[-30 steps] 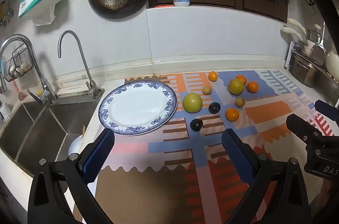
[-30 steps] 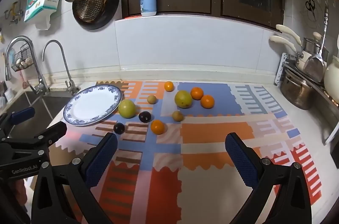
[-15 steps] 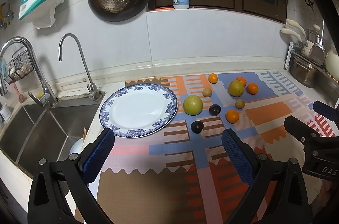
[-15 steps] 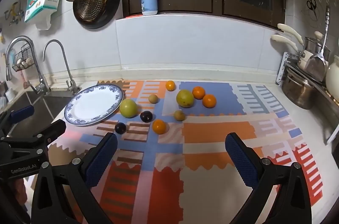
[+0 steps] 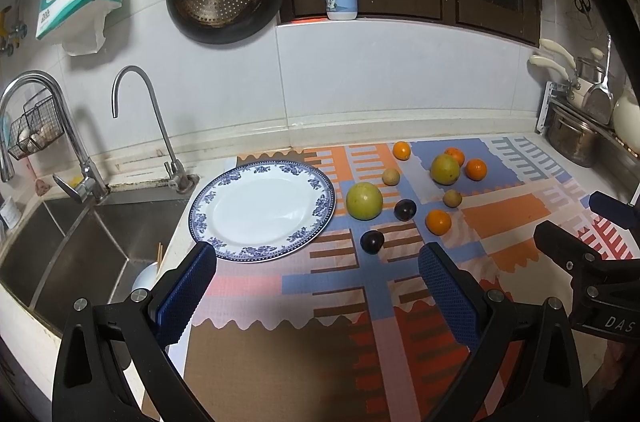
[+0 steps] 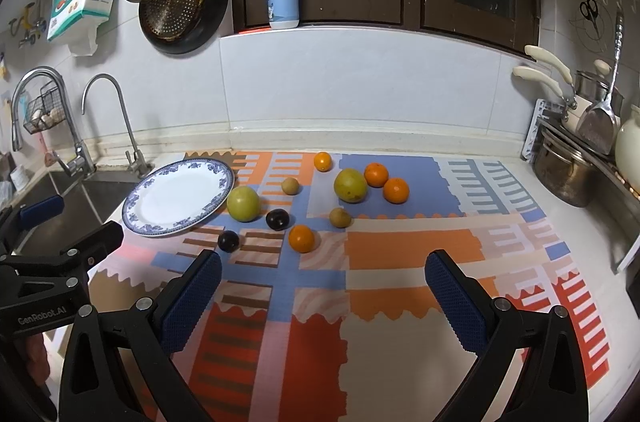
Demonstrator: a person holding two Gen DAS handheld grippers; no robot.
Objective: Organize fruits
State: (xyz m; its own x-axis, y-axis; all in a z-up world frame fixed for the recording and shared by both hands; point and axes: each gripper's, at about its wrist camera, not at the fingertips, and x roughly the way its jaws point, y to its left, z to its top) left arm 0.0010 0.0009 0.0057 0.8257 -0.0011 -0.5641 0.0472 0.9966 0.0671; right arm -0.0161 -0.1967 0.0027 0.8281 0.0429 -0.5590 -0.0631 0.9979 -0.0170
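From the left wrist camera, the left gripper (image 5: 316,280) hangs over the colorful mat (image 5: 360,302) on the tabletop (image 5: 500,130). Its jaws are wide apart and hold nothing. A blue and white plate (image 5: 262,208) sits just past the left blue finger, next to the sink (image 5: 72,242). Nothing is on the plate. The fruits lie on the mat to the right of the plate. A big green fruit (image 5: 364,201) is just beside the plate's rim. A dark plum (image 5: 372,241) is near it, closer to the camera. Another dark plum (image 5: 405,210) and an orange (image 5: 438,222) sit a little further right. The right gripper (image 5: 580,258) pokes in from the right edge.

From the right wrist camera, the right gripper (image 6: 322,280) is over the mat (image 6: 400,254) too. Its jaws are wide apart and hold nothing. All the fruits are ahead of it and apart from the jaws. The plate (image 6: 178,197) is to the left, with the green fruit (image 6: 243,204) just beside it. A yellow-green fruit (image 6: 350,186) touches one of two oranges (image 6: 386,182) further back. The left gripper (image 6: 68,242) shows at the left edge.
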